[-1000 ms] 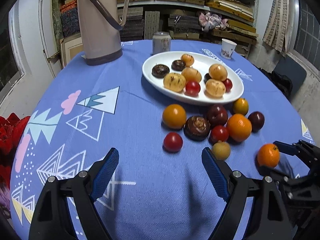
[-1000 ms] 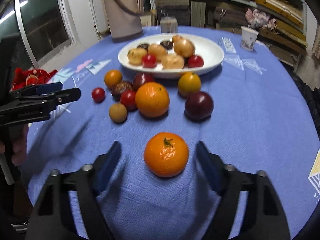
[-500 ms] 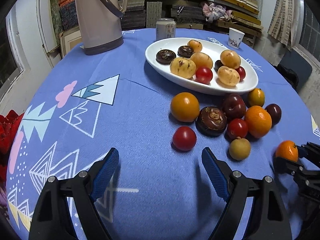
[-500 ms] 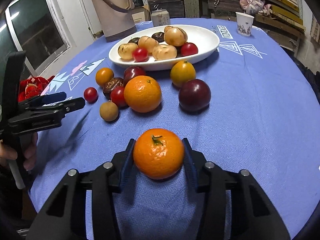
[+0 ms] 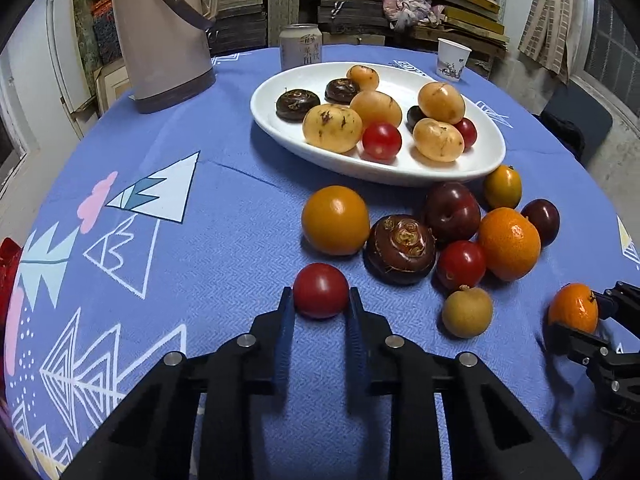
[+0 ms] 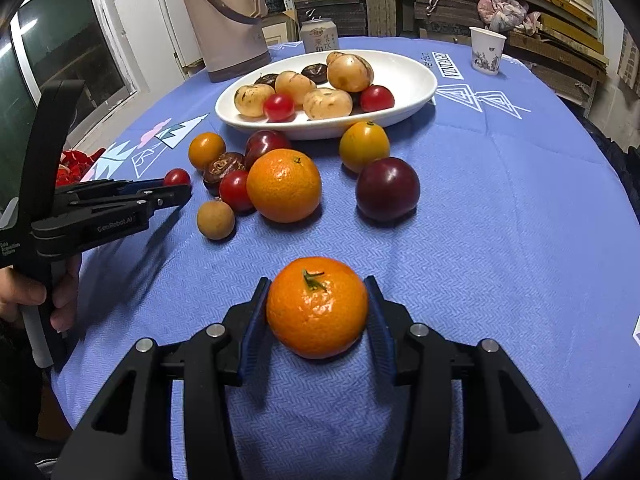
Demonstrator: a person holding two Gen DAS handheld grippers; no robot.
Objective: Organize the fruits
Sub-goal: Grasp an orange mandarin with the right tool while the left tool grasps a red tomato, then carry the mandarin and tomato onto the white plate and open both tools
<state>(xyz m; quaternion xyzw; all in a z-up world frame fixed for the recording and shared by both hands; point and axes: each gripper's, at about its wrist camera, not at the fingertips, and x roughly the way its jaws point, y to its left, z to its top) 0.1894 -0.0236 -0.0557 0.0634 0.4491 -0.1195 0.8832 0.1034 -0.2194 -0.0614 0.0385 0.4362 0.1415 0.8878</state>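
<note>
My left gripper (image 5: 320, 300) is shut on a small red tomato (image 5: 321, 295) on the blue tablecloth. My right gripper (image 6: 317, 292) is shut on a small mandarin (image 6: 317, 307), which also shows in the left wrist view (image 5: 573, 307). A white oval plate (image 5: 400, 168) holds several yellow, red and dark fruits. In front of it lie loose fruits: an orange-yellow tomato (image 5: 335, 220), a water chestnut (image 5: 401, 249), a large mandarin (image 5: 509, 243), plums, a red tomato (image 5: 460, 264) and a longan (image 5: 467, 311).
A beige thermos jug (image 5: 160, 36), a drinks can (image 5: 301, 46) and a paper cup (image 5: 452, 59) stand behind the plate. Shelves of stacked boards fill the back wall. A red item (image 6: 76, 162) lies at the table's left edge.
My left gripper moved forward and closed on the red tomato. My right gripper closed on the small mandarin.
</note>
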